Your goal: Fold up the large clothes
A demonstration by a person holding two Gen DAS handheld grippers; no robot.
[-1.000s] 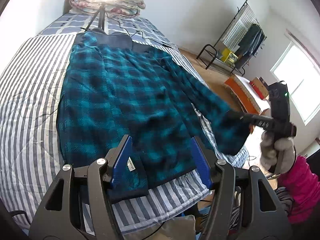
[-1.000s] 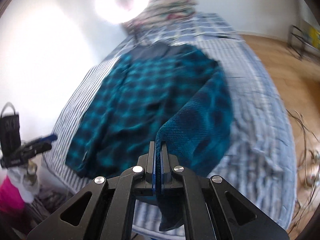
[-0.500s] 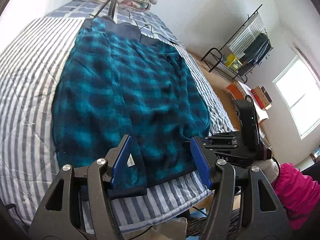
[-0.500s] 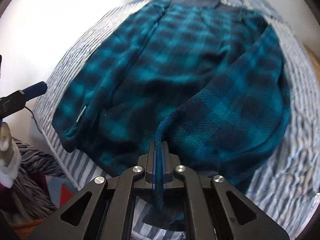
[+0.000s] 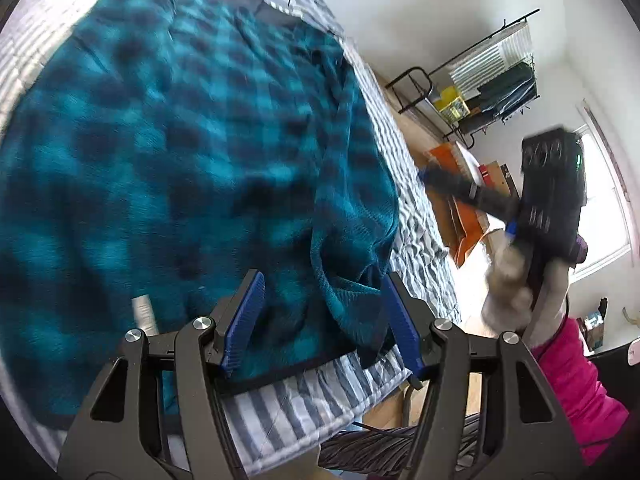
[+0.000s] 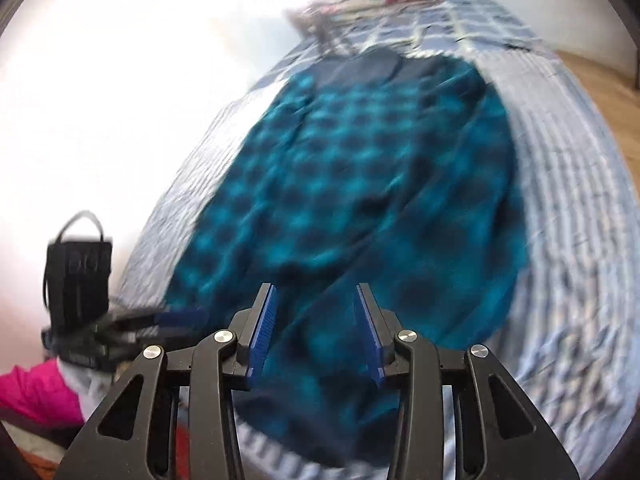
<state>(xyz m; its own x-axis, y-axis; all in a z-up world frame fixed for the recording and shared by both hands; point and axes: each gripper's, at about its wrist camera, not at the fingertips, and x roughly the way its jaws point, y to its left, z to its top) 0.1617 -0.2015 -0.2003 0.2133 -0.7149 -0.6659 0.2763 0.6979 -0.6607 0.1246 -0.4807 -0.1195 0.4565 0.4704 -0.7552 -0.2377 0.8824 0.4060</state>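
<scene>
Teal-and-black checked fleece jacket [image 5: 168, 152] lies spread flat on a grey-and-white striped quilted bedspread [image 5: 320, 400], filling the left wrist view from nine to twelve o'clock, its sleeve folded in over the body toward four o'clock. At six o'clock the left gripper [image 5: 324, 320] hangs over the jacket's hem with its blue pads apart and pressing on nothing. At three o'clock the right gripper [image 5: 448, 184] shows blurred above a pale gloved hand [image 5: 508, 288] and a pink sleeve [image 5: 576, 376]; a black clothes rack [image 5: 480, 80] stands at two o'clock. From the right wrist view, the jacket [image 6: 360, 200] fills the centre, blurred, and the right gripper [image 6: 316, 324] at six o'clock has its jaws just opened, nothing between the pads. The left gripper [image 6: 168, 320] shows at eight o'clock.
</scene>
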